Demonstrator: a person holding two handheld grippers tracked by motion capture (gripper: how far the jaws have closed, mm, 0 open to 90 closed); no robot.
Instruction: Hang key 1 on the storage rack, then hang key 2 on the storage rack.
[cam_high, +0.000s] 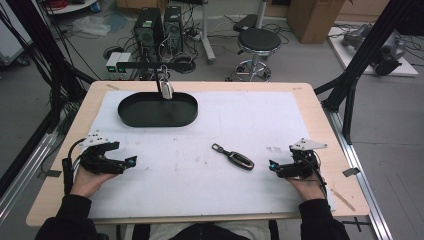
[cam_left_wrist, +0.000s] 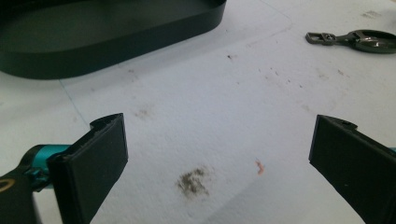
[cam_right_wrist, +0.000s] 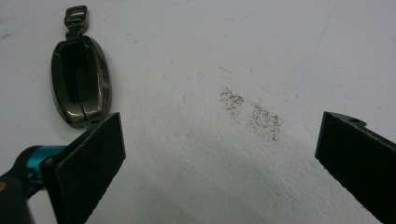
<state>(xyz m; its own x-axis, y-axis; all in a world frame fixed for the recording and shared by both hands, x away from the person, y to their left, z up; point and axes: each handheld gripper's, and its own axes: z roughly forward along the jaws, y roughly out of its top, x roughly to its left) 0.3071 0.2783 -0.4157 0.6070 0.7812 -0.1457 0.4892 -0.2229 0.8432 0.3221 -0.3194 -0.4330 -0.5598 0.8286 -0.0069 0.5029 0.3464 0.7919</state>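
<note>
My hands sit at the near edge, left claw (cam_high: 131, 161) and right claw (cam_high: 271, 165) both gaping with nothing held, and I reckon the key fob (cam_high: 239, 159) just at the right one's 9 o'clock wants pinching across its narrow sides, then the tray (cam_high: 131, 118) at 11.

I see a person in dark, long sleeves (cam_high: 70, 220) that reach down to the wrists. Each hand has a black tool in it. The left hand-held gripper (cam_high: 131, 161) is black with a bit of bright blue at its tip. A grey three-cornered plate (cam_high: 95, 139) sits on top of it, and a black cable (cam_high: 66, 165) loops out from its back. The right hand-held gripper (cam_high: 272, 166) looks the same, with its own grey plate (cam_high: 308, 145). Up close, its jaws are flat, black and square, and a shiny blue part (cam_right_wrist: 32, 158) joins one jaw to the body.
</note>
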